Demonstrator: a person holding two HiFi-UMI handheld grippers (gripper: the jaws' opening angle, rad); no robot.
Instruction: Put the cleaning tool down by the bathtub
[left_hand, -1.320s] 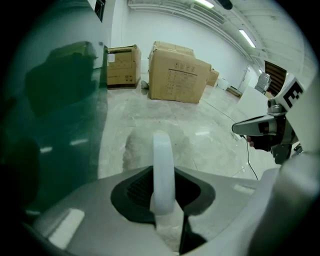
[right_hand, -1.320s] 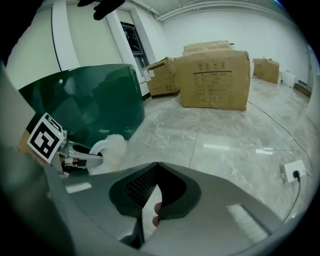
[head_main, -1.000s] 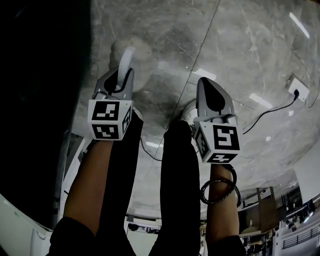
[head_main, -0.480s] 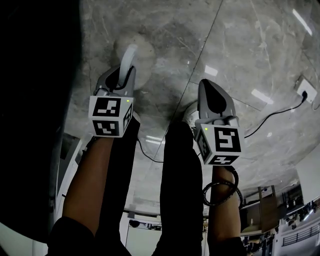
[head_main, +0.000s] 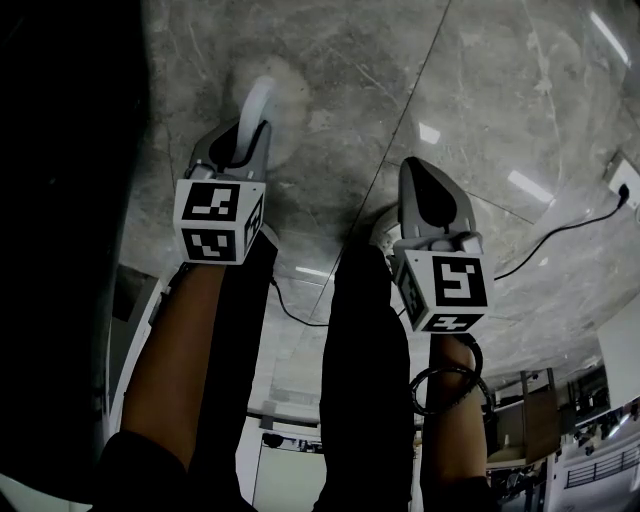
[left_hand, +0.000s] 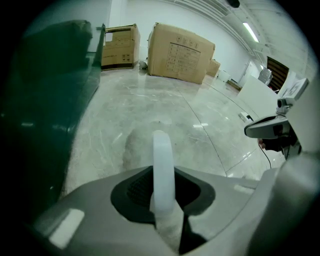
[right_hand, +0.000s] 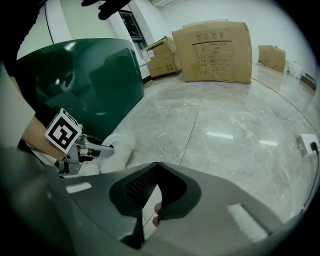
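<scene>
Nearest you, your right claw (right_hand: 156, 172) is closed on nothing. Your left claw (left_hand: 162, 195) is shut on the white handle (left_hand: 162, 155) of the cleaning tool (head_main: 262, 105). That handle looks stiff, good for holding. The fluffy head (head_main: 288, 95) past it looks soft and light, low over the floor (left_hand: 165, 105), just beside the green bathtub (left_hand: 45, 85).

1. A grey marble floor (head_main: 480, 90) with thin seams spreads under and ahead of the left gripper (head_main: 245, 135) and the right gripper (head_main: 415, 165).
2. A large cardboard box (right_hand: 216, 51) stands on the floor well ahead of the right gripper.
3. Smaller cardboard boxes (right_hand: 162, 62) are stacked just left of it.
4. Another box (right_hand: 272, 57) sits further right.
5. A white socket (right_hand: 306, 145) lies on the floor to the right of the right gripper.
6. A black cable (head_main: 556, 233) runs from the socket back toward that gripper.
</scene>
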